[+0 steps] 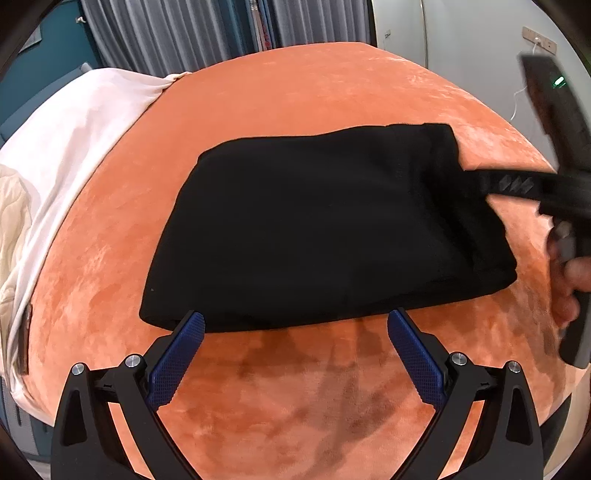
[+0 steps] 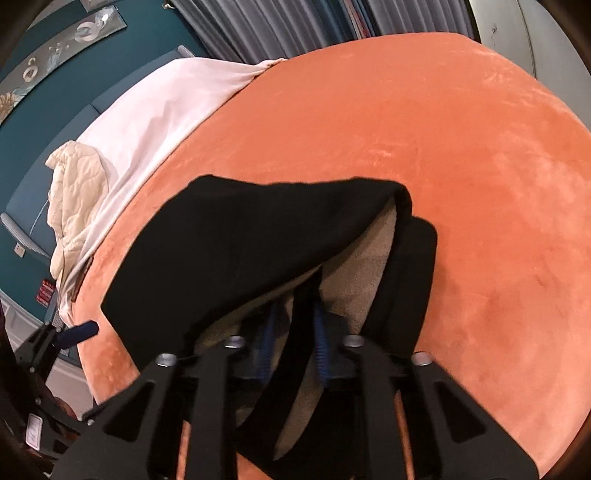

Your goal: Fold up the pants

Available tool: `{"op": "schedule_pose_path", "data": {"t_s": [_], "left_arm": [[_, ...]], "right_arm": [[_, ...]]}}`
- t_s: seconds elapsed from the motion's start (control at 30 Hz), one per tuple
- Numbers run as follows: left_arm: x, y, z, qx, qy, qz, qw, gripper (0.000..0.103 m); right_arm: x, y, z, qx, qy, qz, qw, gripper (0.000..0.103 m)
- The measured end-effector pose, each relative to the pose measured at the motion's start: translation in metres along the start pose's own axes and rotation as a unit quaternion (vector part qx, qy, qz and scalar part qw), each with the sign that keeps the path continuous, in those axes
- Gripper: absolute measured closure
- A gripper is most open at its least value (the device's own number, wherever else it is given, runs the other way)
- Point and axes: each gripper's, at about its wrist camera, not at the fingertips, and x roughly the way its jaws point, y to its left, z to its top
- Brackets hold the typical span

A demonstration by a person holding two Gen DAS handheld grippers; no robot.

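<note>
The black pants [image 1: 332, 229] lie folded in a thick rectangle on the orange bed cover [image 1: 295, 92]. My left gripper [image 1: 295, 328] is open and empty, its blue pads just at the pants' near edge. My right gripper [image 1: 491, 182] reaches in from the right and holds the pants' right end. In the right wrist view the right gripper [image 2: 295, 325] is shut on a fold of the pants [image 2: 240, 236] and lifts it, showing the beige fleece lining [image 2: 354, 273].
A white sheet [image 1: 77, 155] and a cream quilted blanket [image 2: 74, 184] lie along the bed's left side. Grey curtains [image 1: 184, 33] and a teal wall [image 2: 110, 74] stand behind. Orange cover extends to the right of the pants [image 2: 498, 221].
</note>
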Motion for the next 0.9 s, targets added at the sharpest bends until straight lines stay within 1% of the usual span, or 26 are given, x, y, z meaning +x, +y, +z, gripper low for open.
{"op": "schedule_pose_path", "data": {"t_s": [0.07,0.13,0.2,0.23,0.27,0.3,0.4,0.47,0.5,0.53,0.6,0.67,0.73,0.8,0.83,0.87,0.9], "left_arm": [[-0.003,0.001,0.0,0.004,-0.004,0.003,1.0,0.005],[-0.002,0.004,-0.001,0.001,-0.006,0.005,1.0,0.005],[0.005,0.006,-0.002,-0.007,0.005,0.003,1.0,0.005],[0.008,0.006,-0.002,-0.008,0.01,0.003,0.9999,0.005],[0.01,0.007,-0.002,-0.01,0.014,0.003,0.9999,0.005],[0.01,0.007,-0.003,-0.01,0.015,0.005,0.9998,0.005],[0.007,0.009,-0.006,-0.007,0.011,0.006,0.9999,0.005],[0.006,0.013,-0.007,-0.007,0.008,0.013,0.9999,0.005],[0.005,0.015,-0.008,-0.009,0.006,0.016,0.9998,0.005],[0.004,0.02,-0.007,-0.015,0.002,0.018,0.9997,0.005],[0.002,0.025,-0.005,-0.023,-0.001,0.017,0.9996,0.005],[0.004,0.033,-0.002,-0.032,-0.004,0.02,0.9993,0.005],[0.009,0.04,0.001,-0.042,0.0,0.024,0.9988,0.005],[0.013,0.044,0.003,-0.051,0.0,0.023,0.9984,0.005],[0.015,0.046,0.004,-0.052,0.002,0.028,0.9983,0.005],[0.014,0.048,0.003,-0.051,0.002,0.03,0.9982,0.005],[0.014,0.051,0.003,-0.051,0.003,0.033,0.9981,0.005]], "right_arm": [[-0.028,0.0,0.0,0.016,-0.034,0.018,0.999,0.096],[-0.04,-0.009,-0.009,0.03,-0.047,0.021,0.998,0.096],[-0.021,-0.027,-0.022,0.049,-0.02,-0.005,0.999,0.096],[-0.009,-0.041,-0.03,0.073,-0.013,0.009,0.997,0.095],[-0.012,-0.048,-0.032,0.094,-0.028,0.034,0.995,0.095],[-0.017,-0.049,-0.032,0.103,-0.033,0.042,0.993,0.095],[-0.029,-0.032,-0.028,0.073,-0.039,0.01,0.997,0.095],[-0.038,-0.029,-0.026,0.077,-0.045,-0.028,0.996,0.095],[-0.046,-0.028,-0.026,0.082,-0.056,-0.053,0.994,0.094],[-0.056,-0.026,-0.031,0.081,-0.063,-0.067,0.992,0.094],[-0.074,-0.017,-0.03,0.071,-0.086,-0.075,0.991,0.094],[-0.086,0.006,-0.024,0.056,-0.1,-0.045,0.992,0.094],[-0.075,0.033,-0.015,0.032,-0.09,-0.014,0.995,0.094],[-0.048,0.048,-0.01,0.012,-0.063,0.002,0.998,0.094],[-0.025,0.048,-0.007,0.014,-0.043,0.001,0.999,0.094],[-0.009,0.044,-0.005,0.018,-0.032,-0.012,0.999,0.096],[0.008,0.032,-0.005,0.021,-0.021,-0.052,0.998,0.098]]}}
